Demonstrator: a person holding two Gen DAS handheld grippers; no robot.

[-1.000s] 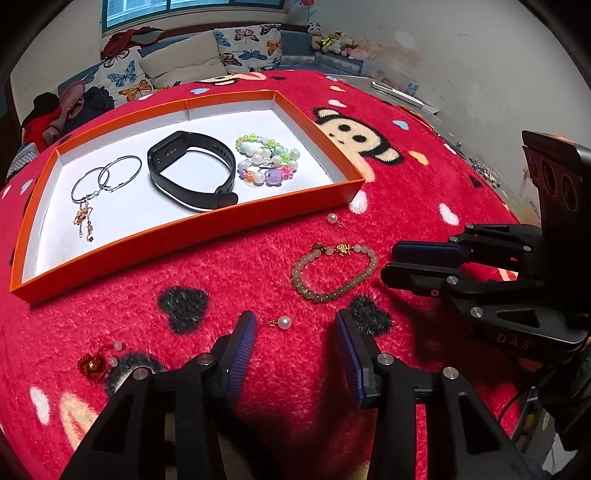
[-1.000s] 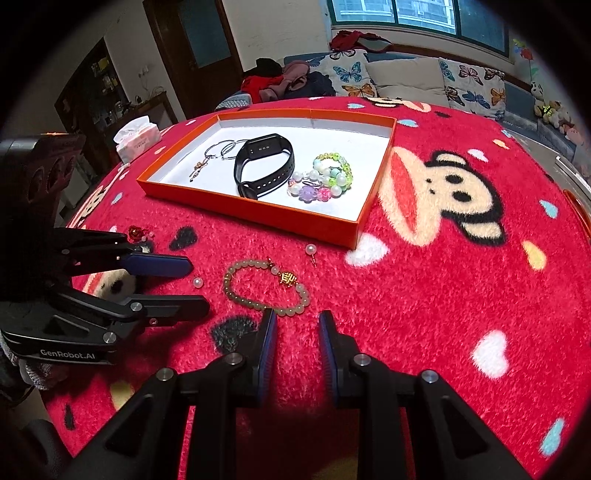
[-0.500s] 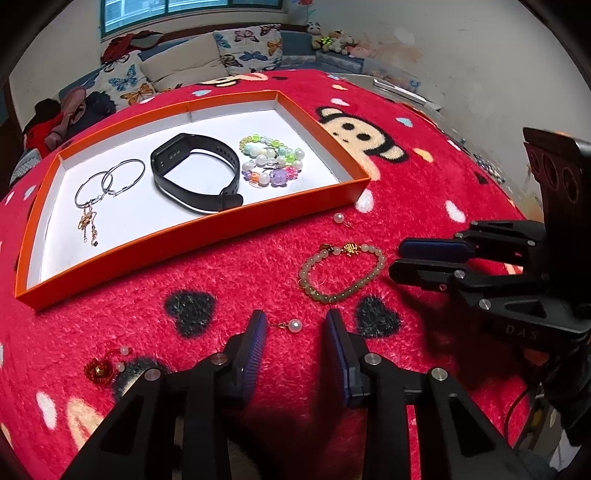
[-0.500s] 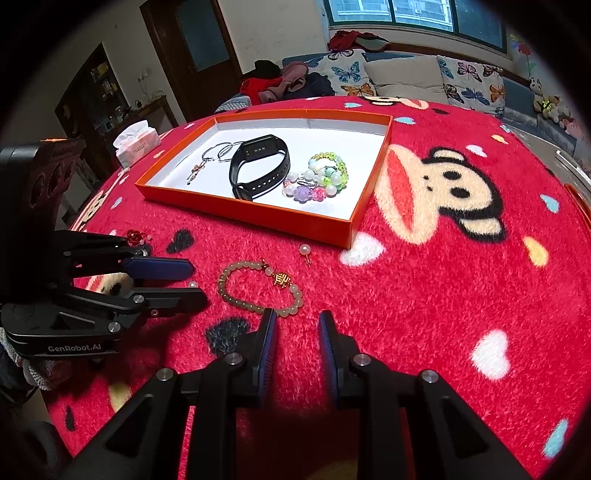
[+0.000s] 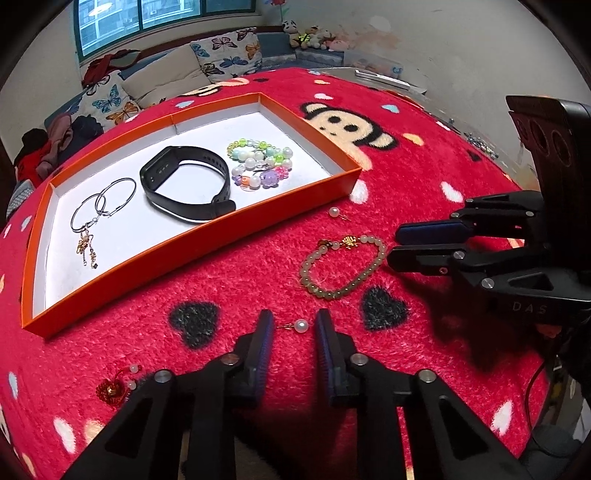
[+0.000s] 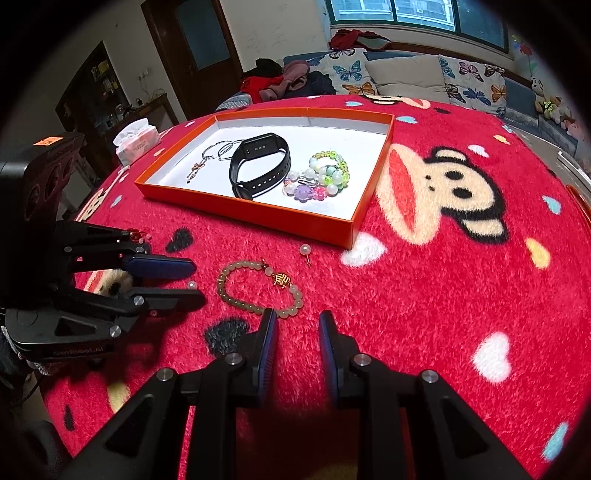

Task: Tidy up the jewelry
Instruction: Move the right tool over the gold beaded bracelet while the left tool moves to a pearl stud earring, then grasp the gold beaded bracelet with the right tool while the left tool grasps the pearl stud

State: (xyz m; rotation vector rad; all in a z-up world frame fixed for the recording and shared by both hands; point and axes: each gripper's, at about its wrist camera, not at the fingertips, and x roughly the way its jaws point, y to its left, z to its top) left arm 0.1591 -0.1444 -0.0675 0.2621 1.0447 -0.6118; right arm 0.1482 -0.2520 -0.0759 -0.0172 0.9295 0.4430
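Red plush blanket with hearts and a cartoon monkey face covers the whole work surface. Nearest the left wrist camera, the left gripper points down at a pearl earring lying on the pile between its fingertips; the jaws are closing, but a gap shows on each side of the pearl, so the pads are not yet pressing it. To the near left lies a small red knotted charm with pale beads. Just beyond the left gripper, slightly right, a pale green bead bracelet with a gold clasp lies flat. The right gripper hangs at that bracelet's near edge, its left fingertip just beside the beads, its fingers spread a little with only blanket between them. A second pearl earring lies farther on, near the front wall of the orange tray. Inside the white-lined tray, from left to right, rest silver hoop earrings with a gold pendant, a black fitness band, and a heap of coloured bead bracelets. Beyond the table stand a sofa with butterfly cushions and a window.
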